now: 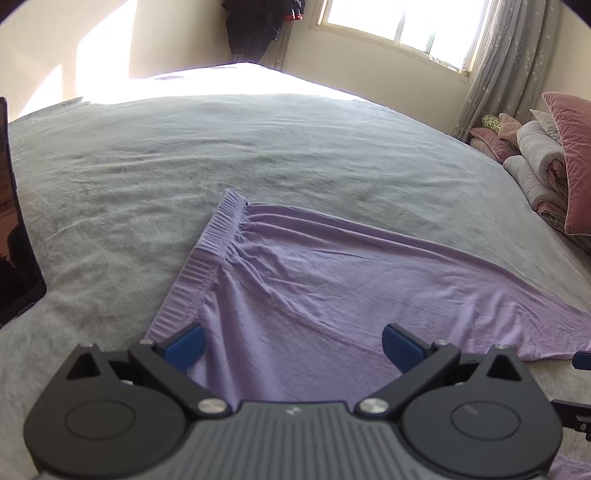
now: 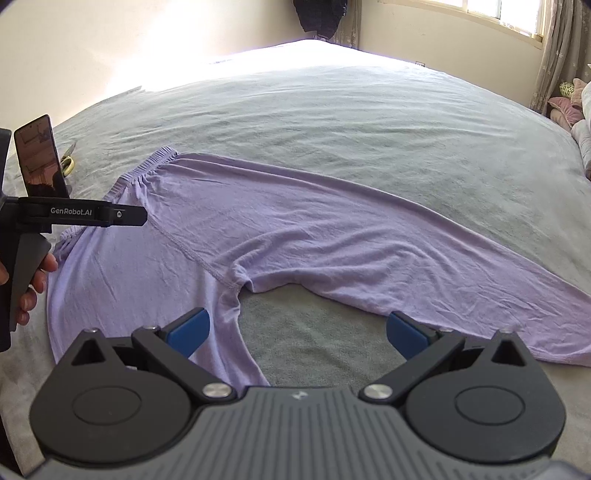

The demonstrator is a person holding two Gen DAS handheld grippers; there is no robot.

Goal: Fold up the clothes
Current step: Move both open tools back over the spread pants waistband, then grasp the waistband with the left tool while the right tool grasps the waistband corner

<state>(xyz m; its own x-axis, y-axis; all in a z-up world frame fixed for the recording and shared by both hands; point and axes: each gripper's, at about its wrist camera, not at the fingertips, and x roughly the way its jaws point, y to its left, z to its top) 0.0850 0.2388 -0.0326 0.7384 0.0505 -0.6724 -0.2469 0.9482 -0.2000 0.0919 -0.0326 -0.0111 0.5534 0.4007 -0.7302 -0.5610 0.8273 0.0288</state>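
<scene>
Lilac trousers [image 2: 280, 229] lie spread flat on the grey bed [image 2: 369, 122], elastic waistband [image 2: 147, 162] to the left, both legs running right with a gap at the crotch. In the left wrist view the trousers [image 1: 314, 280] lie just ahead, waistband [image 1: 218, 229] at the left. My left gripper [image 1: 293, 345] is open and empty, hovering over the trousers' near waist area. My right gripper [image 2: 297, 334] is open and empty, above the bare bed between the two legs, near the crotch. The left gripper's black body [image 2: 85, 216] shows at the left of the right wrist view.
A phone [image 2: 38, 155] stands upright at the bed's left side, with yellow-handled scissors [image 2: 68, 162] behind it. Pink and grey pillows and rolled bedding [image 1: 546, 162] are piled at the right. Dark clothes [image 1: 255, 26] hang in the far corner near the window.
</scene>
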